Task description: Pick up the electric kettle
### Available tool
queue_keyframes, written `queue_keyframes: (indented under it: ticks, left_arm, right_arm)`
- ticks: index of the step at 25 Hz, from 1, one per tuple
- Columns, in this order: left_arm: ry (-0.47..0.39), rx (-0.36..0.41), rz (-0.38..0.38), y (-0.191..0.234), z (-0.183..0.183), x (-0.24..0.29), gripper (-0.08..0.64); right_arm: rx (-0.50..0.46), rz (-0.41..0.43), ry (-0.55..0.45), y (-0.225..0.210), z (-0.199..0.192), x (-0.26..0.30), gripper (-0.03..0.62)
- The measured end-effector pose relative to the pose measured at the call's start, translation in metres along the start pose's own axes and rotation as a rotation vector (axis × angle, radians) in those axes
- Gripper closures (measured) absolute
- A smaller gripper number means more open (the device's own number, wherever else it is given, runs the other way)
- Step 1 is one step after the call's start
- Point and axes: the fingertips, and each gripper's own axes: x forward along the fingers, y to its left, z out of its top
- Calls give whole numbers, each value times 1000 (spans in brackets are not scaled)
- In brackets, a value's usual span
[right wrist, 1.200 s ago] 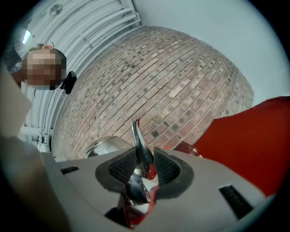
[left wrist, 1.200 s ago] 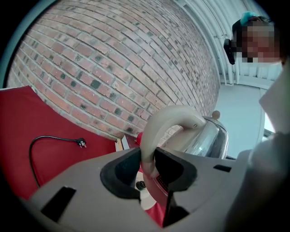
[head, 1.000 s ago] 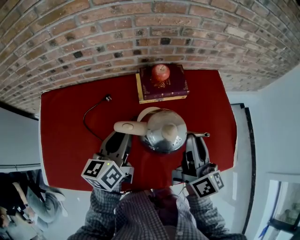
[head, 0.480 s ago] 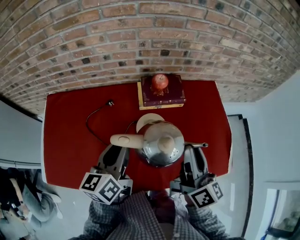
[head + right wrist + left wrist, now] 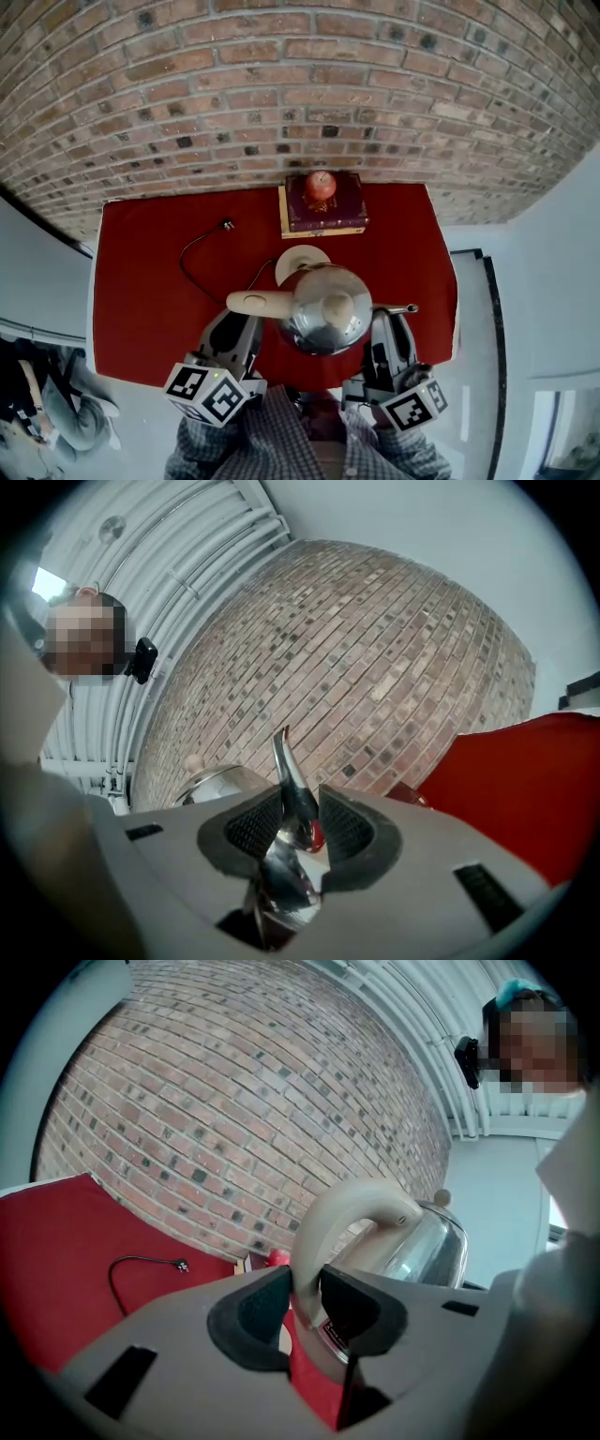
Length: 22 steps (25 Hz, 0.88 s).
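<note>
– Red cloth (image 5: pixel 131 309) is all over the table. What is on the left side?

– A black cord (image 5: pixel 182 258) lies there, loose. Its plug (image 5: pixel 226 224) is near the brick wall (image 5: pixel 281 94). Nothing holds it.

– And next to that?

– The left gripper (image 5: pixel 246 321). Its two dark pads (image 5: pixel 251 1312) squeeze the cream handle (image 5: pixel 258 302) of the electric kettle (image 5: pixel 323 314), one pad on each side.

– Where is the kettle now?

– In the middle, right in front of the person, held between the two grippers. Its round base (image 5: pixel 298 260) sits bare on the cloth just behind it. So I think the kettle is up off the base and in the air.

– What is behind the base?

– Some books (image 5: pixel 323 214) by the wall, with a red apple (image 5: pixel 321 185) on top. They are well apart from the kettle.

– And on the right?

– The thin shiny spout (image 5: pixel 398 308) sticks out that way. The right gripper (image 5: pixel 386 323) is clamped on it, with a pad pressing on each side.

– So is the job done?

– Nearly, I think. Both grips are on and the kettle looks lifted. What is left is to hold it level and steady. The spout is thin and smooth, so that side could slip.
</note>
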Motion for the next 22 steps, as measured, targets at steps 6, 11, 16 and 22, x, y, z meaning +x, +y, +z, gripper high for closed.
queue_keyframes:
  ticks: [6,11,16,22]
  left_arm:
    - [-12,-16,7,-1,2,-12,449]
    - [-22,-6,5,-1,6,-17,449]
    - [-26,-8,16,3,7,-22,449]
    - [-18,-14,17,5,3,-25,449]
  right_arm:
    - [-14,17,-3,10,1,-3,471]
    - [-14,26,-6,14,1,-3,471]
    - [-8,30,5,18,-5,-3,471]
    - [-8,22,13,18,-8,-5,471]
